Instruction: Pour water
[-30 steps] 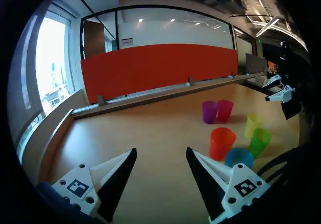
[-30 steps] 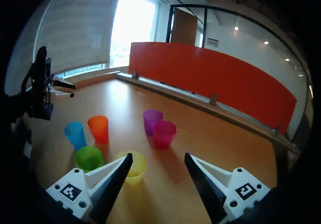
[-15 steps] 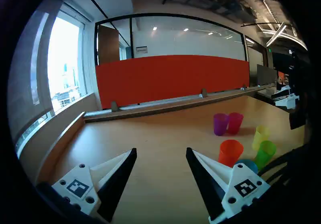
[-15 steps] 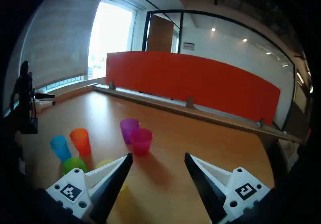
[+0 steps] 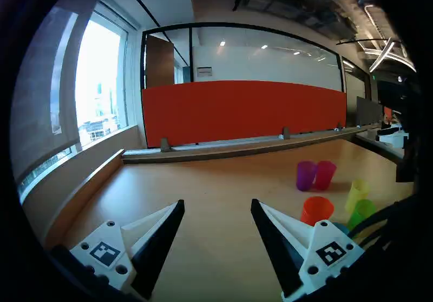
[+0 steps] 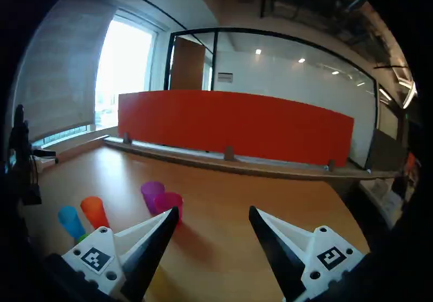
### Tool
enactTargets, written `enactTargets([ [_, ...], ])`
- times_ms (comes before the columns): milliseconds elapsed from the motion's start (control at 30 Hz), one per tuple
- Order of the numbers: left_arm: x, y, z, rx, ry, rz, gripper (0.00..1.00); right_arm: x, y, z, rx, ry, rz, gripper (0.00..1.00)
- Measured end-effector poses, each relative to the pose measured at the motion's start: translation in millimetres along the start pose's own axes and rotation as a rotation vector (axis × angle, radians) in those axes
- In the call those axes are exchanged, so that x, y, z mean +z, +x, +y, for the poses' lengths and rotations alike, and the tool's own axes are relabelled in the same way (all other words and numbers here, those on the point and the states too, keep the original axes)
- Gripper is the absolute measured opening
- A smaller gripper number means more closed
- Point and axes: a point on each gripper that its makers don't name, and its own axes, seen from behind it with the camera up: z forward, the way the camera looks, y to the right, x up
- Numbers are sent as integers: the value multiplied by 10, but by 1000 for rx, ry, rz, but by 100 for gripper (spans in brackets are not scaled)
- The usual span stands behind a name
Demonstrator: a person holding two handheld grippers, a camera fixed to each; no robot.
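No legible text (wall sign (image 5: 204, 71) too small).

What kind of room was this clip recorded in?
Most likely an open-plan office: a long wooden desk with an orange divider panel, a glass-walled room behind it, and a large window.

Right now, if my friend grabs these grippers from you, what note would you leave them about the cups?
Left gripper: open, empty, over the table.
Right gripper: open, empty.
Cups: all upright in a cluster on the table. The purple cup and pink cup are side by side at the far end. Nearer are the orange cup, yellow cup, green cup and blue cup.
Done: nothing; no cup is held. I cannot tell if any holds water.
Left: probably grasp one cup and pour into another.
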Motion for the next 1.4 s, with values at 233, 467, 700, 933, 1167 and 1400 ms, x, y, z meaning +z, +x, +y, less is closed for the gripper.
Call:
enactTargets([
  [233, 3, 27, 58, -25, -2, 15, 91, 1, -6, 72, 75, -31, 24, 100],
  [467, 2, 129, 50, -40, 9, 40, 91, -29, 11, 121, 103, -66, 68, 100],
  [700, 3, 142, 104, -45, 4, 58, 91, -113, 82, 165, 71, -108, 132, 100],
  [933, -12, 237, 179, -60, -7, 97, 91, -184, 166, 236, 60, -135, 165, 100],
  [1167, -64, 358, 222, -99, -10, 150, 91, -260, 254, 319, 83, -155, 192, 100],
  [1400, -107, 423, 128, -70, 55, 181, 91, -300, 289, 366, 84, -174, 205, 100],
])
